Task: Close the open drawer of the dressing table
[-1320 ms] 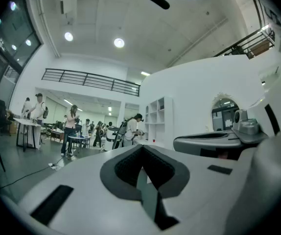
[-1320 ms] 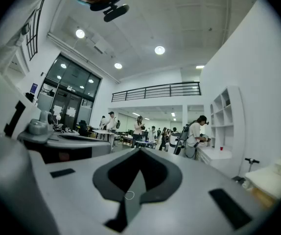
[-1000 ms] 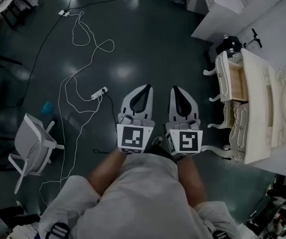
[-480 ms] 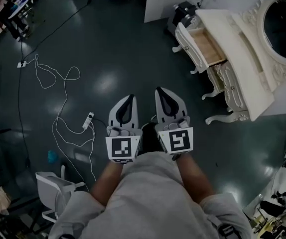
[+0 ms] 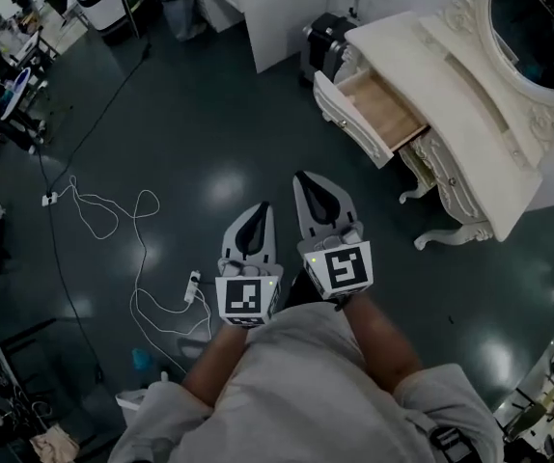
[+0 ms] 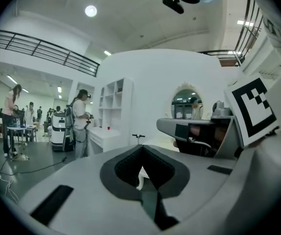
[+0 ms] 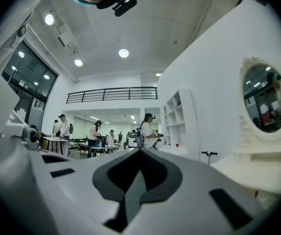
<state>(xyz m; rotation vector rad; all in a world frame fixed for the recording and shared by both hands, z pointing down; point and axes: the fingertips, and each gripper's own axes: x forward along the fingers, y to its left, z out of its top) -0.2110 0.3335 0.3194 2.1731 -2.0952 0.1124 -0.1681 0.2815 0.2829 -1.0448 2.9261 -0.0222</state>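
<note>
- Left gripper (image 5: 257, 214) and right gripper (image 5: 312, 185): jaws pressed together, empty, side by side, likely an approach carry.
- Open drawer (image 5: 377, 114) of dressing table (image 5: 451, 90): ahead-right of right gripper, well apart; closed tips suit pushing.

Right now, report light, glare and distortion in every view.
Head view: dim overall, with pale glare patches on the dark floor; the dressing table is sharp and the brightest thing. Left gripper view: strong fisheye bending and black corners, and the left gripper looks soft up close. Right gripper view: the same bending, ceiling lamps flaring, and the right gripper soft.
</note>
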